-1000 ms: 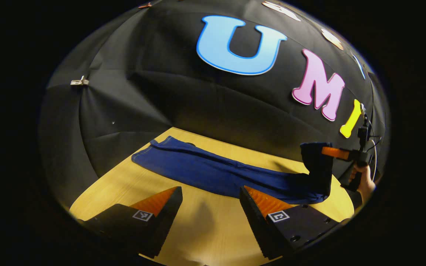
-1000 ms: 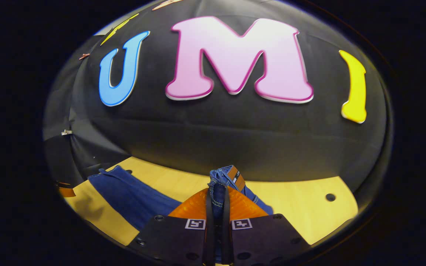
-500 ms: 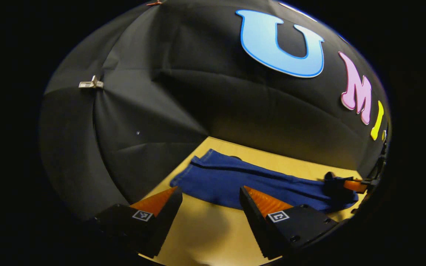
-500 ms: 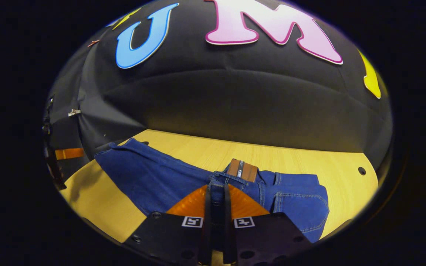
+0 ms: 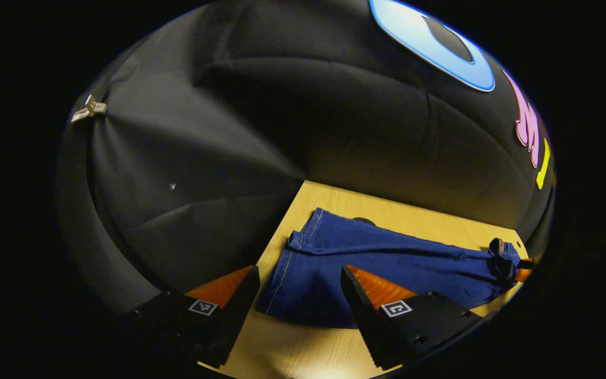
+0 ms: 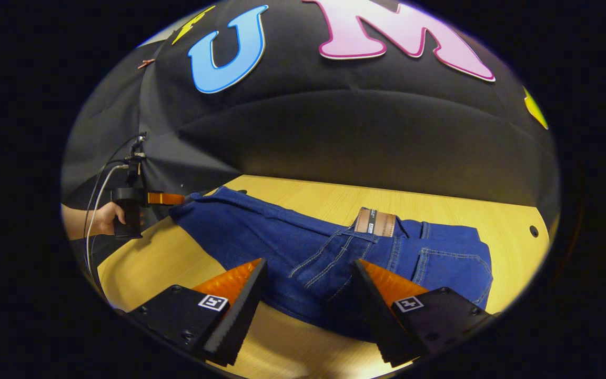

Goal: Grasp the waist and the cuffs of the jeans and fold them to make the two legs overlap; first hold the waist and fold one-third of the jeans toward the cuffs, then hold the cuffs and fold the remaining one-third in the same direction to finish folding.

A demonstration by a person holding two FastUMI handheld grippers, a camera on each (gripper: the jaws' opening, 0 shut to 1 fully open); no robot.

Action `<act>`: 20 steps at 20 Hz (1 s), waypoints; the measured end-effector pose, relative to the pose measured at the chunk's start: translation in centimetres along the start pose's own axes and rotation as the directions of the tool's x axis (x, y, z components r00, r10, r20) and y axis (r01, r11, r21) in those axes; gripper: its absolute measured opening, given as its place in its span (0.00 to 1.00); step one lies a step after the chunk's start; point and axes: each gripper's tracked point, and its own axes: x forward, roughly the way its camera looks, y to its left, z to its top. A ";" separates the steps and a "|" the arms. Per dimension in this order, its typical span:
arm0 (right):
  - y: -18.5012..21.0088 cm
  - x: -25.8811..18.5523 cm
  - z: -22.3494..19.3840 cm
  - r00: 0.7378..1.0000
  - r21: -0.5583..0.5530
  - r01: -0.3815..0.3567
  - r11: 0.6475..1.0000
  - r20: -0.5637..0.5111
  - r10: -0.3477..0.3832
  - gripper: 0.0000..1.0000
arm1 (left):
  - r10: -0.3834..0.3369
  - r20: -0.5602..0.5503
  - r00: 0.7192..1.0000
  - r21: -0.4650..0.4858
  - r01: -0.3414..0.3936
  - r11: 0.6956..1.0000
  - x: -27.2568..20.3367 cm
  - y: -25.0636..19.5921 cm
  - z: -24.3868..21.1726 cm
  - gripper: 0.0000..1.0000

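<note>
Blue jeans (image 6: pixel 292 247) lie along the wooden table (image 6: pixel 440 205). The waist end, with its brown patch (image 6: pixel 374 221) and a back pocket (image 6: pixel 450 263) facing up, rests just past my right gripper (image 6: pixel 308 279), which is open with denim lying between its fingers. In the left gripper view the cuffs (image 5: pixel 295 263) lie near the table's left edge, and the jeans (image 5: pixel 387 258) run off to the right. My left gripper (image 5: pixel 298 287) is open just in front of the cuffs. It also shows far left in the right gripper view as the left gripper (image 6: pixel 169 198), held by a hand (image 6: pixel 100 218).
The black cloth wall rises right behind the table. A small hole (image 6: pixel 533 230) sits near the table's right end. Cables (image 6: pixel 98 195) hang from the far gripper. Bare table (image 5: pixel 292 352) lies in front of the jeans. The right gripper (image 5: pixel 519 273) shows beside the waist.
My right gripper lowered the lifted waist onto the table and opened, letting it go. My left gripper swung left and closer to the cuffs, staying open.
</note>
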 end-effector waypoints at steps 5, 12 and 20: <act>-3.9 -2.2 -0.4 0.997 0.039 0.074 0.996 0.013 -0.075 0.99 | 0.026 -0.107 0.994 0.074 -0.018 0.997 1.6 0.5 -3.2 0.96; -6.3 -3.9 -0.3 0.991 0.120 0.133 0.984 -0.005 -0.133 0.99 | -0.016 -0.152 0.988 0.150 0.039 0.988 1.9 -0.7 -3.6 0.89; -7.1 -4.9 -1.1 0.986 0.171 0.168 0.971 -0.016 -0.167 0.99 | -0.034 -0.183 0.983 0.159 0.064 0.985 1.7 -2.8 -4.2 0.34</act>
